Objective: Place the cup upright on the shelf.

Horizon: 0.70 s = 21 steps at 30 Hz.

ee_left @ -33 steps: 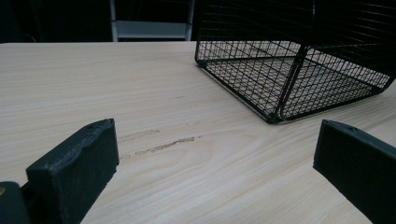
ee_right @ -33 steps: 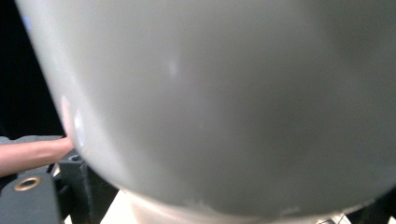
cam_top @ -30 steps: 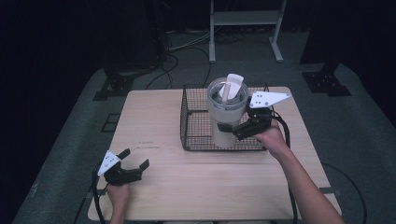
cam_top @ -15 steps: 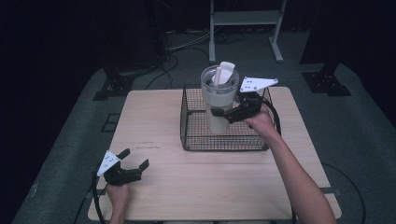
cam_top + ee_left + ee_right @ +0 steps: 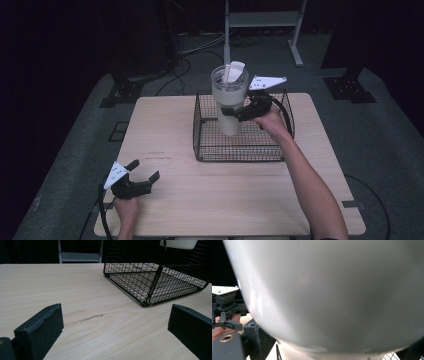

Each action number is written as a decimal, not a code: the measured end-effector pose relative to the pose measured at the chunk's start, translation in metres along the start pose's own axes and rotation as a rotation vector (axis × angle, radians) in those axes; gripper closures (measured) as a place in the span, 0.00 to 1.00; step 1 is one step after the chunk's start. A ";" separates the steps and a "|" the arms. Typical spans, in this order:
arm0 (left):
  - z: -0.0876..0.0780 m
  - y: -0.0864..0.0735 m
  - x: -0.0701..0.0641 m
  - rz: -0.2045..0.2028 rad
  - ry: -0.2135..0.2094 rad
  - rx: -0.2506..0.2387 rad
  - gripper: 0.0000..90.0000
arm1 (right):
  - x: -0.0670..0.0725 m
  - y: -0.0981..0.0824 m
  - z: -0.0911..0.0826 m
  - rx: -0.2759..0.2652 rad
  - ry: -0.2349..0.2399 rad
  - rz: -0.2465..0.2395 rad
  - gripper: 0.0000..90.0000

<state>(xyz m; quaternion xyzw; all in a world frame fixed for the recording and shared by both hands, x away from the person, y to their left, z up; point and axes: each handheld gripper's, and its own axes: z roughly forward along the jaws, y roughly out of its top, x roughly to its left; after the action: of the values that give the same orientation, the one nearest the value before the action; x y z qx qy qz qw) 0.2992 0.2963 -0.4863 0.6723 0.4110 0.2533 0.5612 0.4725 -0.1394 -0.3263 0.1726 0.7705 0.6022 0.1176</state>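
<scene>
Right gripper [image 5: 239, 113] is clamped on the side of the white tumbler [image 5: 228, 102], jaws gripping its lower body from the 3 o'clock side. Tumbler is upright and lifted above the black wire basket [image 5: 205, 131], its base over the basket interior toward 12 o'clock; a white flat utensil [image 5: 233, 71] sticks out of its clear rim. In the right gripper view the tumbler wall [image 5: 332, 295] sits flush against the camera, between the jaws.

Left gripper [image 5: 143, 178] rests at the table's [image 5: 200, 200] 7 o'clock corner, jaws spread wide, holding nothing. In the left gripper view bare wood table [image 5: 87, 302] lies between the jaws, basket corner [image 5: 147, 302] at 1 o'clock, tumbler base [image 5: 178, 243] hanging above the basket mesh, well apart from this gripper.
</scene>
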 end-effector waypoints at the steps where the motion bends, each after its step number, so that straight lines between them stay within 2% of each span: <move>1: 0.000 0.000 0.000 0.001 0.000 0.000 0.00 | -0.002 0.000 0.002 0.005 0.002 0.002 0.10; 4: 0.000 0.000 0.000 0.001 -0.001 -0.001 0.00 | -0.008 -0.003 0.009 0.006 0.003 0.014 0.10; 5: 0.000 0.000 0.000 0.001 -0.001 -0.001 0.00 | -0.012 -0.007 0.014 -0.002 0.019 0.018 0.10; 10: -0.001 0.000 -0.001 0.013 -0.010 -0.004 0.00 | -0.015 -0.013 0.023 -0.002 0.032 0.033 0.10; 13: -0.001 0.000 -0.001 0.014 -0.011 -0.005 0.00 | -0.019 -0.019 0.031 0.020 0.032 0.032 0.10; 21: -0.001 0.000 0.000 0.011 -0.012 -0.006 0.00 | -0.024 -0.032 0.039 0.052 0.036 0.045 0.10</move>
<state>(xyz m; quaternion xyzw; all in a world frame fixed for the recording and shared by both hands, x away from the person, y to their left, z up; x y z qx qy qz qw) 0.2982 0.2968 -0.4863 0.6744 0.4031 0.2536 0.5643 0.5058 -0.1211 -0.3675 0.1820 0.7838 0.5875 0.0858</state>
